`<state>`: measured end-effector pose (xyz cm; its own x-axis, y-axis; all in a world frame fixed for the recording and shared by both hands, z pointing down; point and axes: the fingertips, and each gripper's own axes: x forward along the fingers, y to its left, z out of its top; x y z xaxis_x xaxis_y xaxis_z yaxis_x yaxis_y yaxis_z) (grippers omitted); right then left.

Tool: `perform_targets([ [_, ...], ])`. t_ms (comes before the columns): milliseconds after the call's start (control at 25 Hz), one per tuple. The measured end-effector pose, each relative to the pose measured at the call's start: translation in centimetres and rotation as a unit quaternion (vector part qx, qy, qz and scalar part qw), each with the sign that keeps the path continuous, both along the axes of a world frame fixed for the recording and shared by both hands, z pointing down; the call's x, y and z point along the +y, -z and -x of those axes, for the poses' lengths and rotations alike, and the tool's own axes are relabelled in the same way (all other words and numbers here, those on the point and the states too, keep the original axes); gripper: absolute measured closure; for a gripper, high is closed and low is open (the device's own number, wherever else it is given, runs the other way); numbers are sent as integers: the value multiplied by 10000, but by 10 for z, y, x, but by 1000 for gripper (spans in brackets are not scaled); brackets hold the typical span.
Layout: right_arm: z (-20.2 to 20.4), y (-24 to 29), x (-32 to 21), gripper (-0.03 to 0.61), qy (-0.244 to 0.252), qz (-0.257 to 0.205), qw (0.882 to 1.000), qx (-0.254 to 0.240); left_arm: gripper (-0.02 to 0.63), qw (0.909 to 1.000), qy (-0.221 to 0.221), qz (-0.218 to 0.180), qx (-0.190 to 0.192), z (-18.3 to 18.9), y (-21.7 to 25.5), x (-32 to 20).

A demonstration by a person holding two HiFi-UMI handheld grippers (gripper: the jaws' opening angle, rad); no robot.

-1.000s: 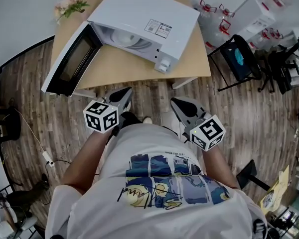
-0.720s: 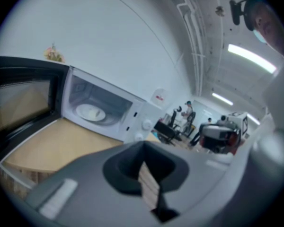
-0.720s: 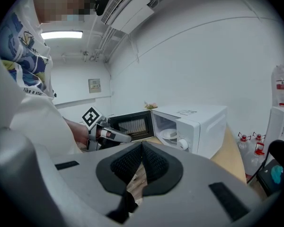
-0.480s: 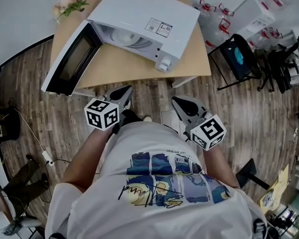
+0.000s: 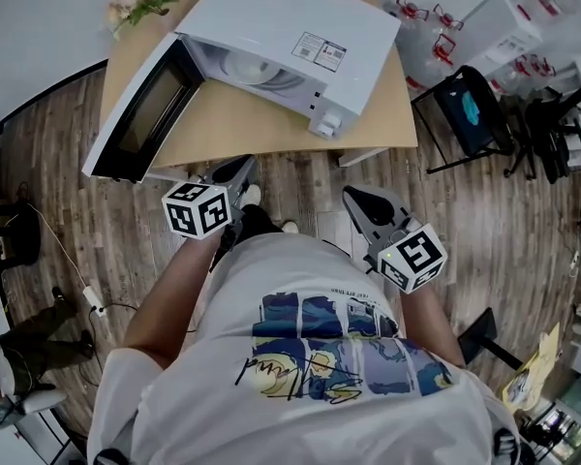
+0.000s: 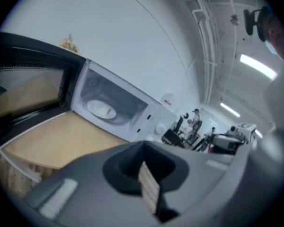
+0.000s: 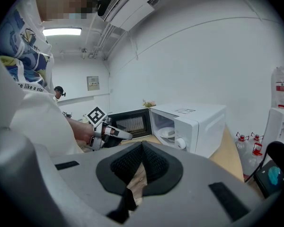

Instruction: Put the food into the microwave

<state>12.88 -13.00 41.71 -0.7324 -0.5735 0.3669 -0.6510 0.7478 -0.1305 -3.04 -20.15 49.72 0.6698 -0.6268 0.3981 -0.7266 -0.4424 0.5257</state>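
A white microwave (image 5: 290, 32) stands on the wooden table (image 5: 242, 124) with its door (image 5: 140, 114) swung wide open to the left. A white plate (image 5: 257, 66) lies inside; I cannot tell whether food is on it. It also shows in the left gripper view as the plate (image 6: 102, 109). My left gripper (image 5: 244, 168) is shut and empty, its tip just at the table's front edge below the open cavity. My right gripper (image 5: 356, 197) is also shut and empty, lower and to the right, over the floor. Neither touches the microwave.
A small bunch of flowers (image 5: 140, 3) sits at the table's far left corner. A black chair (image 5: 470, 109) and water bottles (image 5: 416, 17) stand right of the table. A cable (image 5: 77, 279) and another person's legs (image 5: 24, 342) are on the floor at the left.
My left gripper has moved forward toward the table's front edge and rolled a little. The right gripper has stayed put. The person at the lower left has shifted.
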Motion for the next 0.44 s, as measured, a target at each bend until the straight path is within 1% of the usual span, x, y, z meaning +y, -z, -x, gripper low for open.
perform_targets([
  [120, 1, -4, -7, 572, 6, 59, 10000, 78, 604, 9999, 136, 50, 14, 8, -5, -13],
  [200, 4, -6, -14, 572, 29, 97, 9998, 166, 604, 9997, 213, 93, 95, 14, -7, -24],
  [440, 12, -11, -38, 572, -78, 181, 9994, 302, 604, 9953, 611, 292, 696, 37, -20, -67],
])
